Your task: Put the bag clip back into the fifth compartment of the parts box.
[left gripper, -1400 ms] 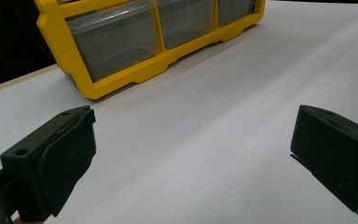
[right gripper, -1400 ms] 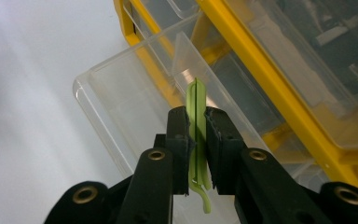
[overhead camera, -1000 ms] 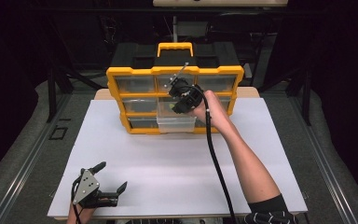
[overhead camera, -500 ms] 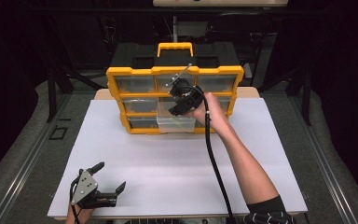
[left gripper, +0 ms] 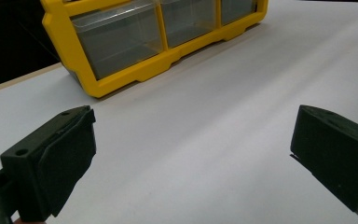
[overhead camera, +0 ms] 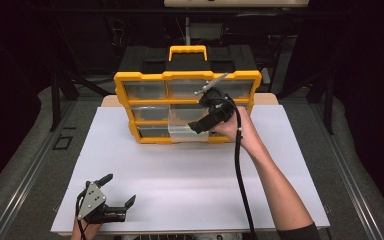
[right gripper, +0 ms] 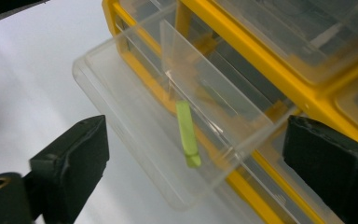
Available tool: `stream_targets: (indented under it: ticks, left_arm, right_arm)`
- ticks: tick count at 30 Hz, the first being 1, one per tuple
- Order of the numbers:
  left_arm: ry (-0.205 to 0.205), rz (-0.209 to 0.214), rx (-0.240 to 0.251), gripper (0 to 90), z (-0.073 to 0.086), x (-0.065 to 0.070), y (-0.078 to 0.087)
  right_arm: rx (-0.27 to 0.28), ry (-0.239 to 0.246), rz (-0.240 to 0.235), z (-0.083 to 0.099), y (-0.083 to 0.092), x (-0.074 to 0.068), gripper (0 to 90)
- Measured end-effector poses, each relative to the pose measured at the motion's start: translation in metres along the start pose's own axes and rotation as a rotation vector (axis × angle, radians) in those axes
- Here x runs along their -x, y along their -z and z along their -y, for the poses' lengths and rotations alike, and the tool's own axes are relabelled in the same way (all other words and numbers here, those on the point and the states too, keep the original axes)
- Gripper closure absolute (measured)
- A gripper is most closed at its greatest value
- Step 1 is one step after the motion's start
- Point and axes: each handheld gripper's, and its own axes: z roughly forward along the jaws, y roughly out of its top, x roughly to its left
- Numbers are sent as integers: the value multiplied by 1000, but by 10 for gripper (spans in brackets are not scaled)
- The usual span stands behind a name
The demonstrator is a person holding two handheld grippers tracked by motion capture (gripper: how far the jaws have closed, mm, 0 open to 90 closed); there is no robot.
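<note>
A yellow organizer (overhead camera: 145, 77) with clear drawers stands at the back of the white table. Its bottom middle drawer (overhead camera: 185, 132) is pulled out. My right gripper (overhead camera: 200, 125) hovers at that drawer's right front. In the right gripper view its jaws (right gripper: 196, 158) stand wide apart and have just been opening; no pad presses on anything. A light green strip (right gripper: 186, 133) lies inside the clear drawer (right gripper: 135, 126), past the gap between the jaws. My left gripper (overhead camera: 119, 189) rests near the table's front left, open and holding nothing (left gripper: 191, 154).
The white tabletop (overhead camera: 180, 175) stretches between the organizer and the left gripper. A black cable (overhead camera: 240, 170) trails from the right gripper along the forearm. Dark floor and stands surround the table. The left gripper view has the organizer's corner (left gripper: 121, 77) ahead.
The right gripper has shifted a little to the right and toward the person, away from the drawer's middle. The left gripper has stayed put.
</note>
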Motion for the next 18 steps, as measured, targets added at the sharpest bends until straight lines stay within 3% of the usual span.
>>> stream_targets:
  ticks: [18]
  left_arm:
    - [1, 0, 0, 1, 0, 0, -1]
  right_arm:
    - [-22, -26, 19, 48, 14, 11, 0]
